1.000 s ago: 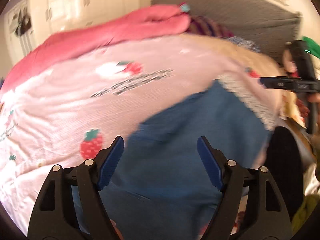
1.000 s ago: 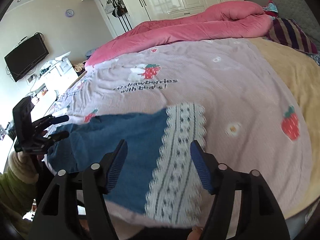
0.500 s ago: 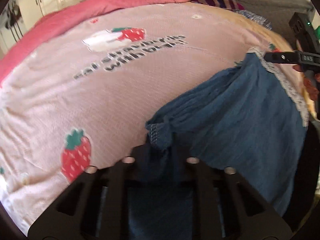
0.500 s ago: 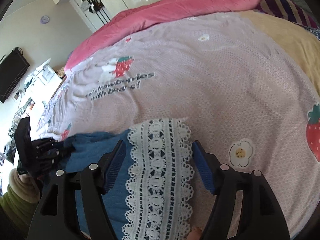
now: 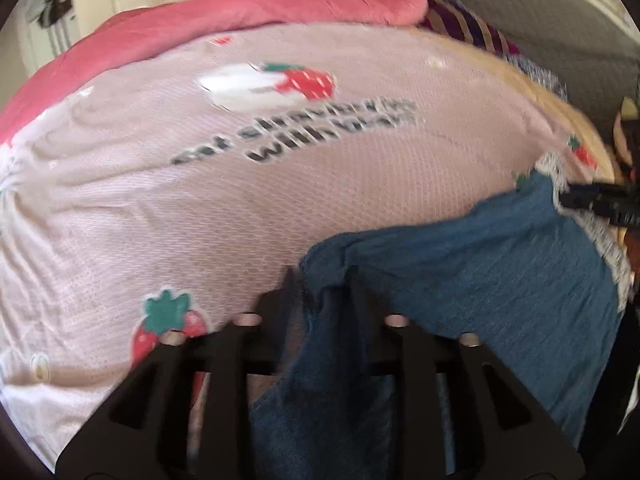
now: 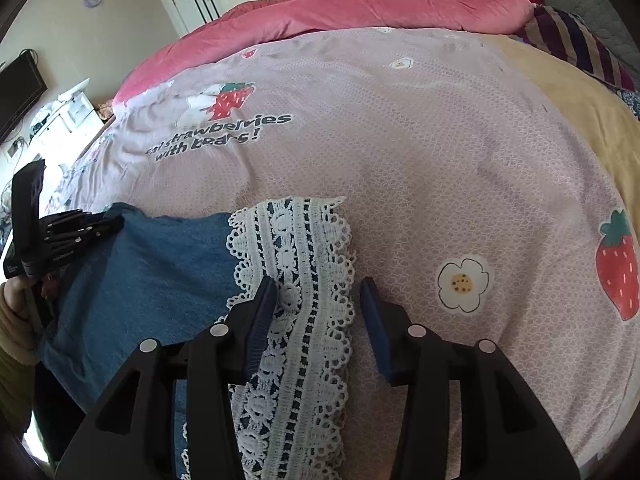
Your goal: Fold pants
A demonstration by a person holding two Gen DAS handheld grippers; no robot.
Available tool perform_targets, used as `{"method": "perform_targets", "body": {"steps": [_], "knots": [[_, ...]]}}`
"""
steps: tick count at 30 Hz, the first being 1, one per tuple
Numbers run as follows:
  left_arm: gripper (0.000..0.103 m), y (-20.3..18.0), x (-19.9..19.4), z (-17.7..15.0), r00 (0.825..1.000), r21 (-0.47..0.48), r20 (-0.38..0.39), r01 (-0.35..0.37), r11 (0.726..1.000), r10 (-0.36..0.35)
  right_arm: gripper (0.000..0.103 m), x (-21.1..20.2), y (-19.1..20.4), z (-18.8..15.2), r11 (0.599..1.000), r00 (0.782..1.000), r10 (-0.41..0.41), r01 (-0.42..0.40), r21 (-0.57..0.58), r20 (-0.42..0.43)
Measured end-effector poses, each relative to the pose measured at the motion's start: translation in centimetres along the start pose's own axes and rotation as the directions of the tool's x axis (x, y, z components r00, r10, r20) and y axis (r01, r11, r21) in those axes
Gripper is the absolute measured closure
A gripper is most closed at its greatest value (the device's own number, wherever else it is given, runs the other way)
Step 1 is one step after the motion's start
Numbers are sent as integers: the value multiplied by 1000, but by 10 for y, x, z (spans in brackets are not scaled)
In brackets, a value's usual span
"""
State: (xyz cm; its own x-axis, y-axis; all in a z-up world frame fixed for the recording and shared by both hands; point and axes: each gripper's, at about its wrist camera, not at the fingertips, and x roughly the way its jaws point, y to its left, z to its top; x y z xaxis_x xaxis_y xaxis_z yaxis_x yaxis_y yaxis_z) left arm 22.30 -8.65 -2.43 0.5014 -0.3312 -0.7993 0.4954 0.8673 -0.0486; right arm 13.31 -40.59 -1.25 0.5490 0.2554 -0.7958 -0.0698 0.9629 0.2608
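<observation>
Blue pants with a white lace hem lie at the near edge of a pink strawberry-print bedspread. My left gripper is shut on a bunched blue edge of the pants; it also shows at the left of the right wrist view. My right gripper is partly open, its fingers either side of the lace hem, not pinching it. It shows at the right edge of the left wrist view.
A rolled pink duvet lies along the far side of the bed. A striped pillow and a tan blanket are at the right. Wardrobes, a desk and a TV stand beyond.
My left gripper closed on the blue edge of the pants and lifted it slightly. My right gripper moved forward over the lace hem and its fingers narrowed around it.
</observation>
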Motion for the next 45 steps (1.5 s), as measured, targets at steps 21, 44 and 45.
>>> {"method": "perform_targets", "body": {"steps": [21,44,45], "knots": [[18,72,-195,-151,956,-356,174,-162,920,235,19,-85,30,-76,1000,993,3,-6,27,118],[60,89,-129,-181,981,-499,13,-162,851,194,83,-64,3,-98,999,999,-17,19,49,-38],[60,89,-130,-181,981,-500,14,-160,851,193,85,-71,-2,-98,999,999,-7,9,52,-31]]}}
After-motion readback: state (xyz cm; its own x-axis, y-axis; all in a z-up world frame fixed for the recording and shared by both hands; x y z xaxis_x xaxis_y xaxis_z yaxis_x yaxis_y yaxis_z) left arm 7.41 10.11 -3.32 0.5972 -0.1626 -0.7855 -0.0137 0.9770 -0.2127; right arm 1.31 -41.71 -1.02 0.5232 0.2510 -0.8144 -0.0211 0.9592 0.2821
